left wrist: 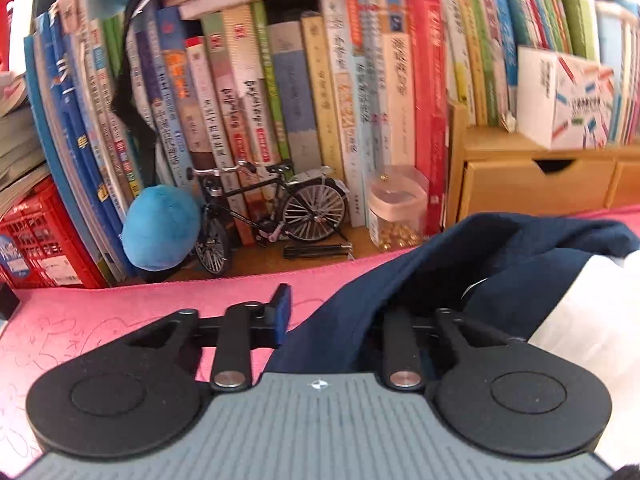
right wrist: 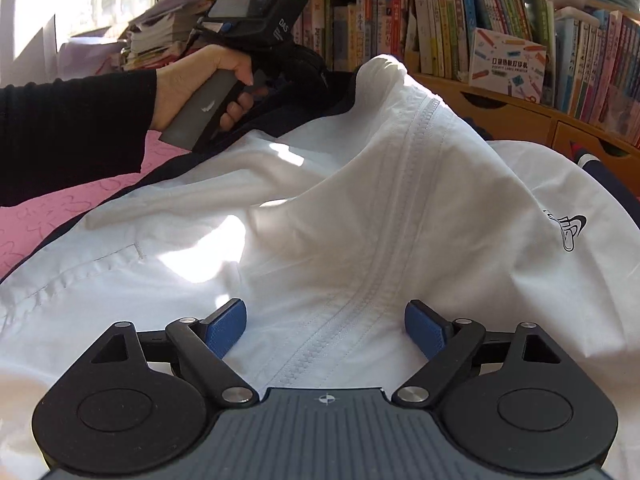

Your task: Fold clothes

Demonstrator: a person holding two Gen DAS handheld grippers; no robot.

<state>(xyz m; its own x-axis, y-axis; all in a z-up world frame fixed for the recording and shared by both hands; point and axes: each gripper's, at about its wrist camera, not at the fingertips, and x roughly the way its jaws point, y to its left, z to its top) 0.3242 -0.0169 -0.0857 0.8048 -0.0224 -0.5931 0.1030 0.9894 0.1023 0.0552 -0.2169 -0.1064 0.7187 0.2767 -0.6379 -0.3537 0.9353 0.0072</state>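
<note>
Two sets of fingers are at work here, and yours differ. Your right gripper (right wrist: 325,326) stands wide open, its blue pads (right wrist: 224,330) resting either side of the white jacket (right wrist: 320,208), gripping nothing. Between those fingers the zipper (right wrist: 384,240) runs straight away from you, so the garment's long axis points ahead, rising to a peaked fold further off. Your left gripper (left wrist: 316,320) is clamped shut on the navy sleeve (left wrist: 460,264), whose dark cloth drapes over the right finger and trails off rightward. I judge your left hand (right wrist: 200,84) the better placed to carry the fold across. The fabric looks thin, crisp and lightly creased; the pink desk mat (left wrist: 120,320) beneath is smooth. Beyond stands a bookshelf (left wrist: 280,100).
</note>
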